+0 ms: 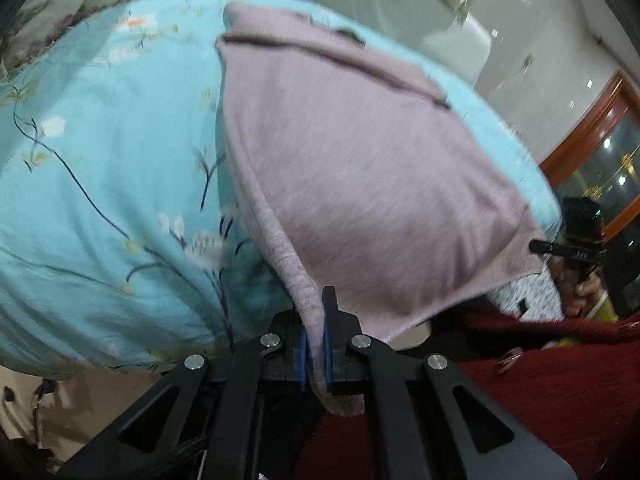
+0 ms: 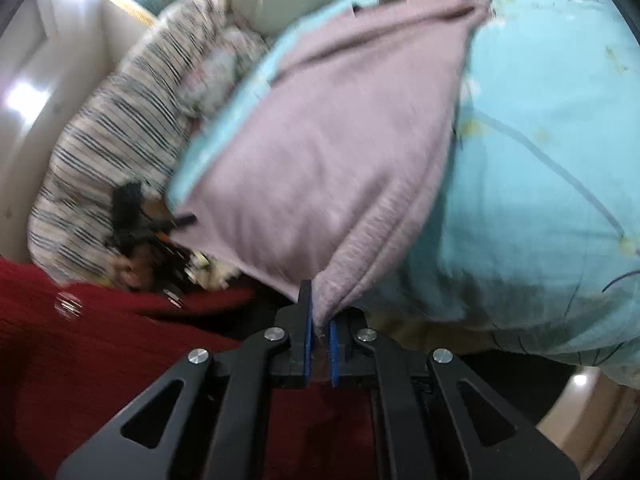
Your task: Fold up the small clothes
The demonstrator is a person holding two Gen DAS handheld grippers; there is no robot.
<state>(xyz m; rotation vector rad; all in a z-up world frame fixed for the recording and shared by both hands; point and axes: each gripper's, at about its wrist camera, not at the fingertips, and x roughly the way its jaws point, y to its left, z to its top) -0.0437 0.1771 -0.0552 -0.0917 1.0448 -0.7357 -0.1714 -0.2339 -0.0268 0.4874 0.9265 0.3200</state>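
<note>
A pale mauve knit garment lies stretched over a turquoise floral bed sheet. My left gripper is shut on the garment's near left corner, the ribbed edge pinched between the blue pads. In the right wrist view the same garment spreads away over the sheet, and my right gripper is shut on its near right corner. The right gripper also shows at the far right of the left wrist view, at the cloth's other corner. The near edge of the garment hangs lifted between the two grippers.
A dark red knit fabric lies below and in front of both grippers. A striped pillow and a floral pillow sit at the head of the bed. A wood-framed glass cabinet stands beyond the bed.
</note>
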